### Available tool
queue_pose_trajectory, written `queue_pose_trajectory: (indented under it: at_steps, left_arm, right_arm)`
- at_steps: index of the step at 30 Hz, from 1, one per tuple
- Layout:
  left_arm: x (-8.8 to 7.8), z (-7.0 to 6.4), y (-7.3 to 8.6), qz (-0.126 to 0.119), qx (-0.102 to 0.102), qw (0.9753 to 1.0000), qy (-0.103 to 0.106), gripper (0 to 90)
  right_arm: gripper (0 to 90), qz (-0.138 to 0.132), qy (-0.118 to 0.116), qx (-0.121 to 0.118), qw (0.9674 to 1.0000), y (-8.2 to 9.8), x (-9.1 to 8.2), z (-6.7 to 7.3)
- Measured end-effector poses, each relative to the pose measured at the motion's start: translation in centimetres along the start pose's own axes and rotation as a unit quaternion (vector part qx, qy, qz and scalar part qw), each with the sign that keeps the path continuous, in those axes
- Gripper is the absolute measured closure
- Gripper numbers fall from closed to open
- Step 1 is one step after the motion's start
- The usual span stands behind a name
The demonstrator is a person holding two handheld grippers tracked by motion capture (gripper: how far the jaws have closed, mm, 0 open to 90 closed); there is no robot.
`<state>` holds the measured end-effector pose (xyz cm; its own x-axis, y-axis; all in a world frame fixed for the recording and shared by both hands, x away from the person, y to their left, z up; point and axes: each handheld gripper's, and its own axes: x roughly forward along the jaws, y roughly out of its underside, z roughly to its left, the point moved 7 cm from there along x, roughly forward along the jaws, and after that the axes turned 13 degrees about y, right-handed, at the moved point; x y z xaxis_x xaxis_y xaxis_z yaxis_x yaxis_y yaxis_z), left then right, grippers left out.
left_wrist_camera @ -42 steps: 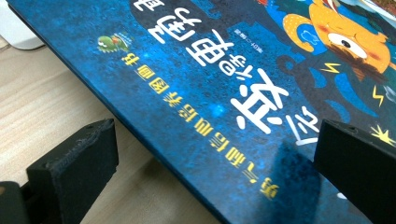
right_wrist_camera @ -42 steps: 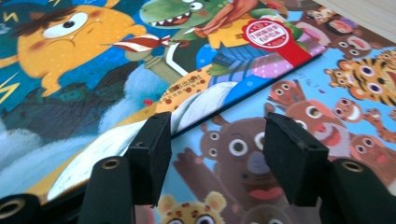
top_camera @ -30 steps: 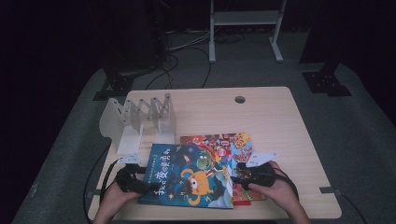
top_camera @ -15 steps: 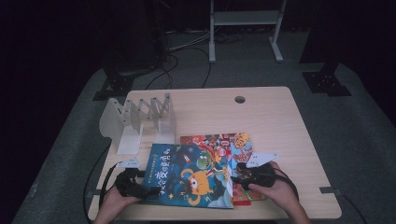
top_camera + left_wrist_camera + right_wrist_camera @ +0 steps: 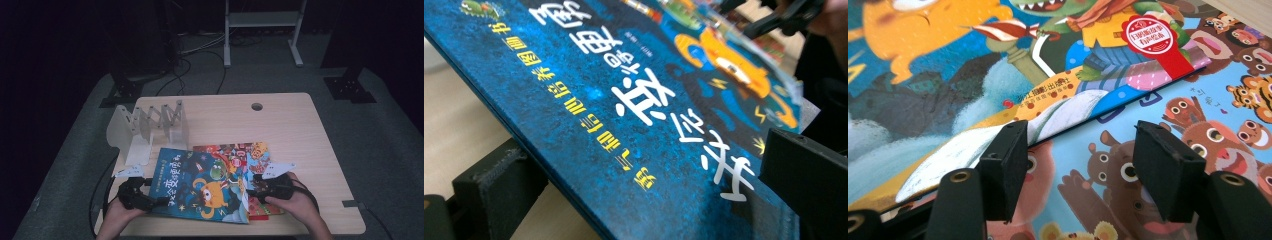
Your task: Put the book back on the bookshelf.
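You've got the left gripper clamped on the blue book at lower centre (spine edge tipped up so it lifts off the other book), right gripper slightly parted, edge between, not pinched.

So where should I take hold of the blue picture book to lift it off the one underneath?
Probably by its thin side edges. The blue picture book lies flat, overlapping the red book, so come in level from the sides. The left hand-held gripper straddles the spine edge; the right hand-held gripper sits at the opposite edge.
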<state>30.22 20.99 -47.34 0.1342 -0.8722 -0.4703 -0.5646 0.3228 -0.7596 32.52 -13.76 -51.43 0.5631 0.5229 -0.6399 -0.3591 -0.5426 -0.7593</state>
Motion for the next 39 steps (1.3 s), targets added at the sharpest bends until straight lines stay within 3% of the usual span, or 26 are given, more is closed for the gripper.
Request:
queue_pose_trajectory:
  at_steps: [17, 29, 39]
  left_arm:
    - [-1.5, -2.0, -5.1, 0.032, 0.053, 0.9981, -0.008, 0.0]
    - [-1.5, -4.1, -9.9, 0.056, 0.111, 0.9921, -0.013, 0.0]
    - [-1.4, -3.9, -13.3, 0.095, 0.128, 0.9872, -0.006, 3.1]
  right_arm:
    - [36.8, 0.000, -0.013, -0.012, 0.9998, -0.3, 0.2, 1.0]
    - [36.7, 0.000, -0.021, -0.019, 0.9996, -0.6, 0.3, 1.9]
    - [35.4, 0.002, -0.014, -0.014, 0.9998, -1.1, 0.6, 3.0]
